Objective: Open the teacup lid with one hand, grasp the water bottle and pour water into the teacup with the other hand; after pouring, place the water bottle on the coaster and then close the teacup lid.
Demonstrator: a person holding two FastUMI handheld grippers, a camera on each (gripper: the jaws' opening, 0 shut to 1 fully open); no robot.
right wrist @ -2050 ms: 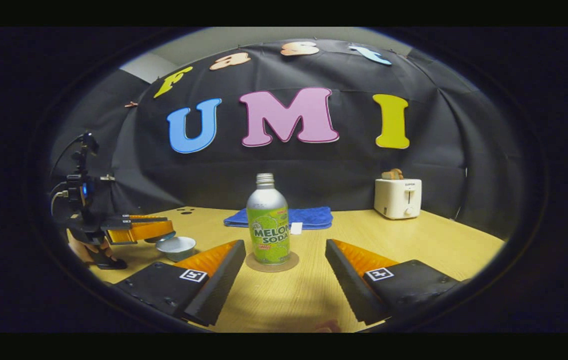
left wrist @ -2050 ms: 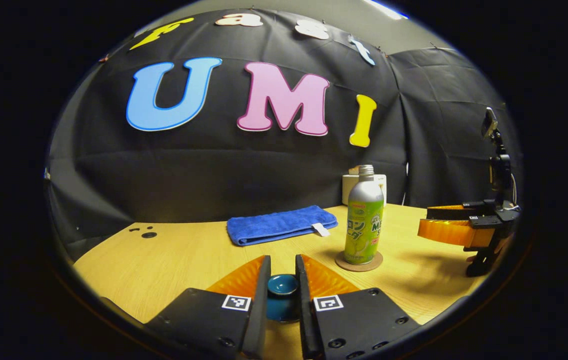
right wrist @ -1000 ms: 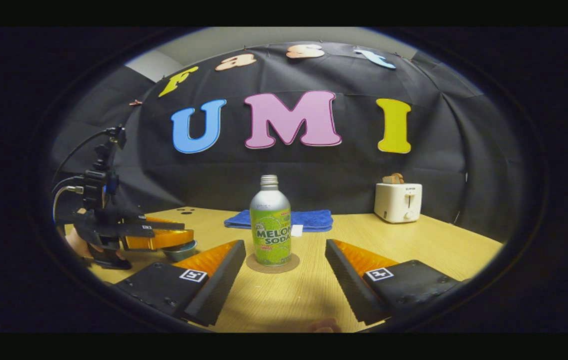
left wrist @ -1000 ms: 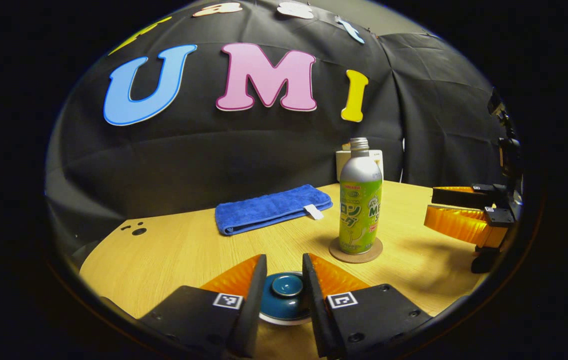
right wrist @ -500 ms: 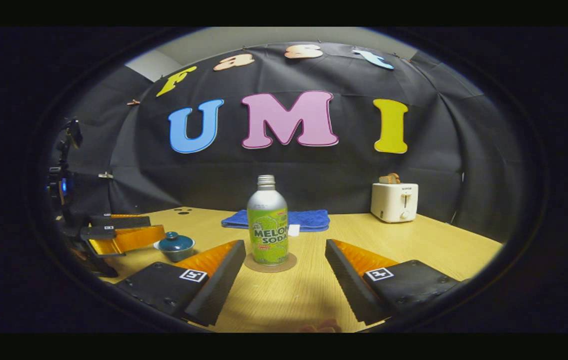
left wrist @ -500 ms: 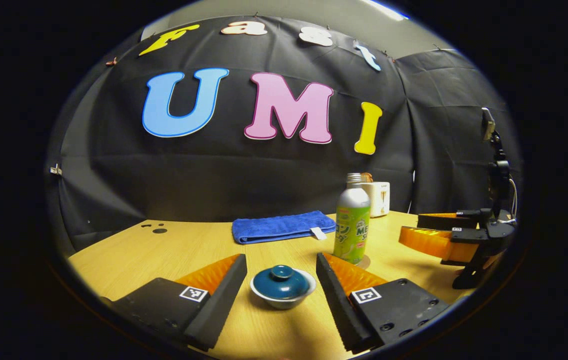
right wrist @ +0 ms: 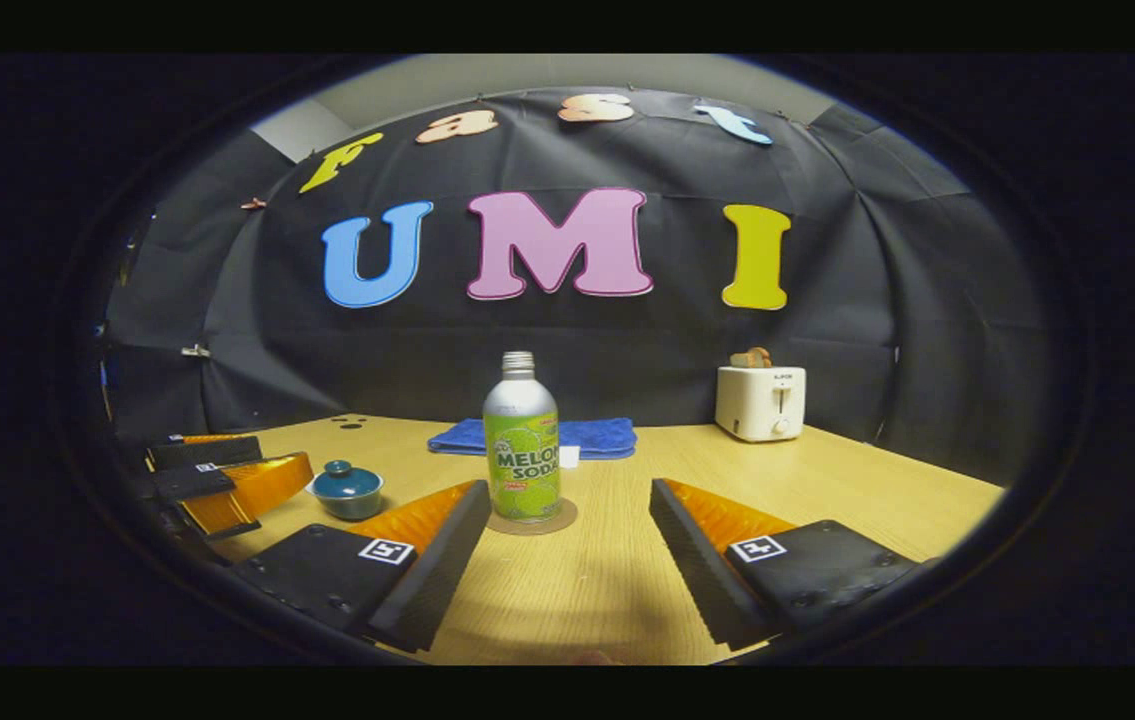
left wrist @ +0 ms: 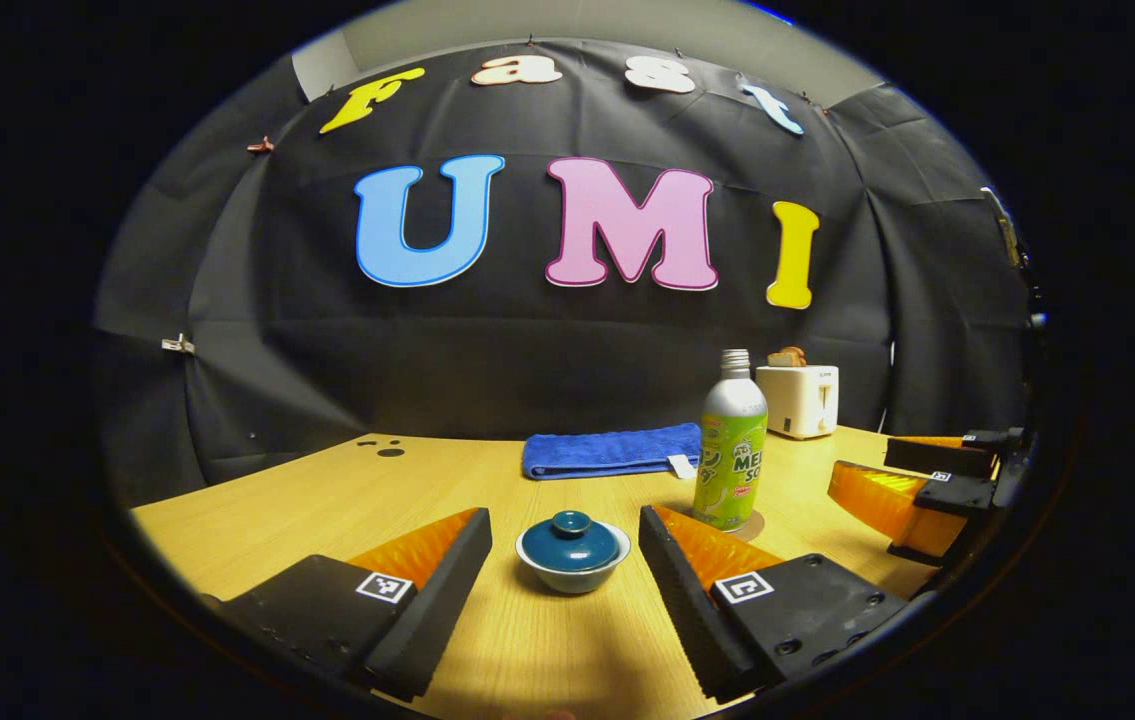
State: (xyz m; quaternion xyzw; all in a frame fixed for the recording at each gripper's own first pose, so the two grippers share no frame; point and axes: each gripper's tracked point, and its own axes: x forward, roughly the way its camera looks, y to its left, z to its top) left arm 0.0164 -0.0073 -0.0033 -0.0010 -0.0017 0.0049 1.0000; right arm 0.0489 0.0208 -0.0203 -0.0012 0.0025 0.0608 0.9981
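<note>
A white teacup (left wrist: pixel 573 572) with its blue lid (left wrist: pixel 572 537) on stands on the wooden table, just ahead of my left gripper (left wrist: pixel 563 514). That gripper is open and its fingers flank the cup without touching it. The silver and green water bottle (right wrist: pixel 521 450) stands upright on a round coaster (right wrist: pixel 533 524), ahead of my right gripper (right wrist: pixel 569 490), which is open and holds nothing. In the right gripper view the teacup (right wrist: pixel 347 490) sits at the left beside the left gripper (right wrist: pixel 282 457). The left gripper view has the bottle (left wrist: pixel 730 455) and the right gripper (left wrist: pixel 862 468) at the right.
A folded blue towel (left wrist: pixel 612 450) lies behind the cup and bottle near the wall. A white toaster (right wrist: pixel 760 402) stands at the back right of the table (right wrist: pixel 827 480). Small dark holes (left wrist: pixel 382 447) mark the tabletop at the back left.
My left gripper lowered the lid onto the teacup, opened and let go of it, then drew back. My right gripper stayed open and backed off slightly from the bottle.
</note>
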